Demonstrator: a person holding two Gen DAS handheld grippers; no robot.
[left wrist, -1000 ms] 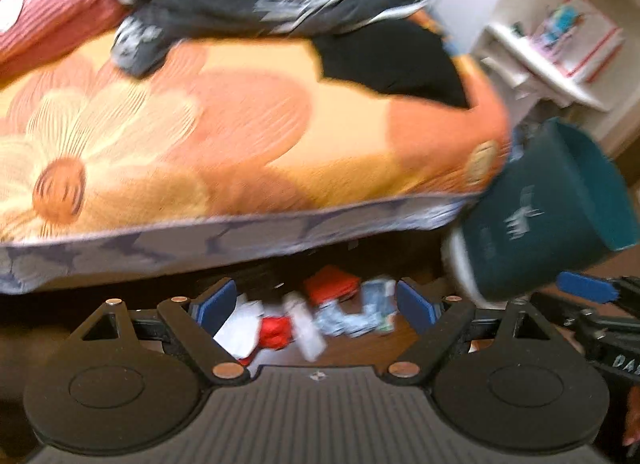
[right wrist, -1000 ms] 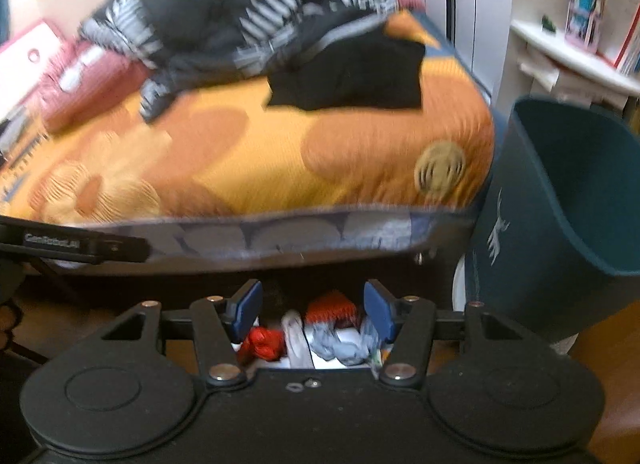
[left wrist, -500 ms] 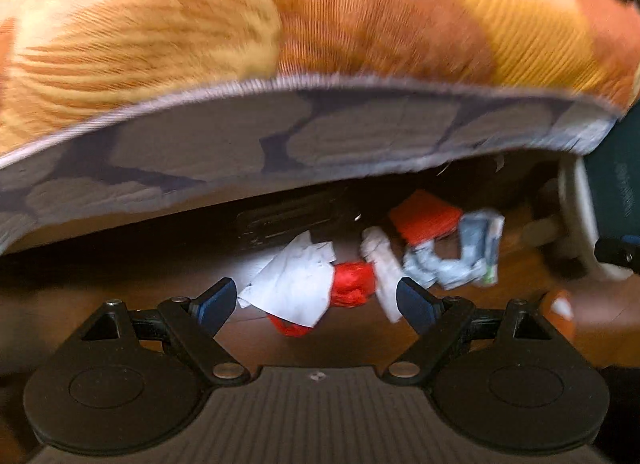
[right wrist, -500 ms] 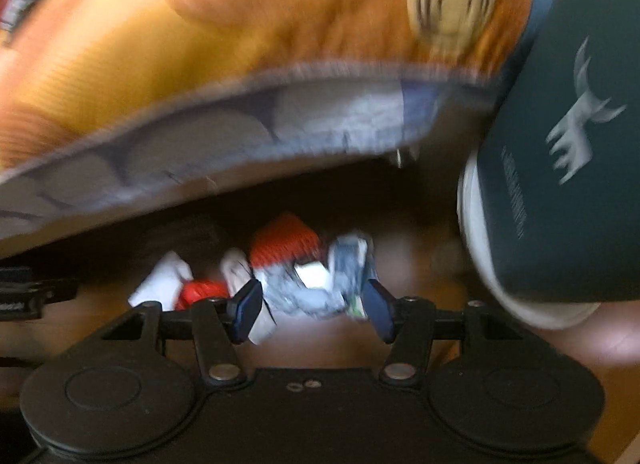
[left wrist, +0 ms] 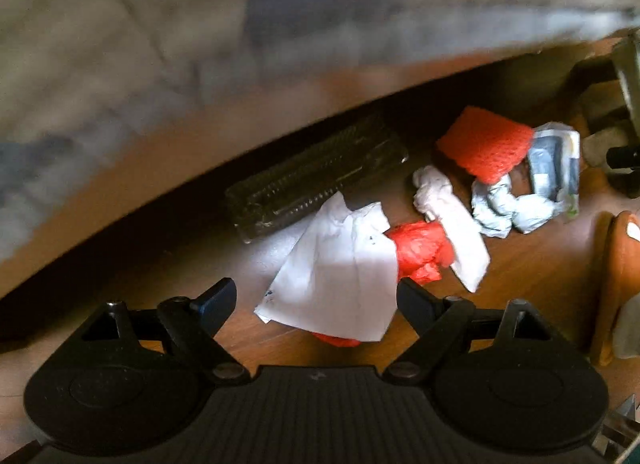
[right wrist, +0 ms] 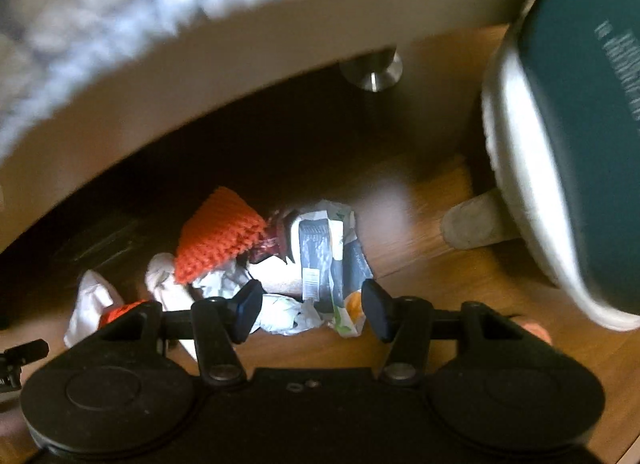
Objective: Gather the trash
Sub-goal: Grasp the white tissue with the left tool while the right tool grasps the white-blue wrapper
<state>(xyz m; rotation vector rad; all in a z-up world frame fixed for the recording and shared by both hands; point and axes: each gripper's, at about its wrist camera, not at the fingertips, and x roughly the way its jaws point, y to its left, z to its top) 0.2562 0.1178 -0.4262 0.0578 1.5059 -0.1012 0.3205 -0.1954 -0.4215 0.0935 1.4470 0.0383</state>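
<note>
Trash lies on the wooden floor by the bed's edge. My left gripper (left wrist: 316, 300) points down, open, with a white paper sheet (left wrist: 340, 276) between its fingers, not pressed. Beside it lie red plastic (left wrist: 420, 248), a twisted white tissue (left wrist: 448, 224), an orange knit net (left wrist: 484, 144) and a grey wrapper (left wrist: 552, 164). My right gripper (right wrist: 312, 308) hangs over the grey wrapper (right wrist: 320, 256) and crumpled paper (right wrist: 280, 312). Its jaws are closing, with those pieces between them and no pad pressing. The orange net (right wrist: 216, 236) lies just beyond. A teal bin (right wrist: 592, 104) stands at the right.
The bed's quilted edge (left wrist: 200, 44) overhangs the far side, with a black plastic tray (left wrist: 316, 176) in the dark under it. A metal bed foot (right wrist: 372, 72) stands near the bin. A grey slipper-like thing (right wrist: 472, 224) lies by the bin's base, and an orange object (left wrist: 616, 284) lies at the right.
Both grippers have dropped from bed height to just above the floor; the bed top has left view and the trash looms larger. The right jaws have narrowed slightly.
</note>
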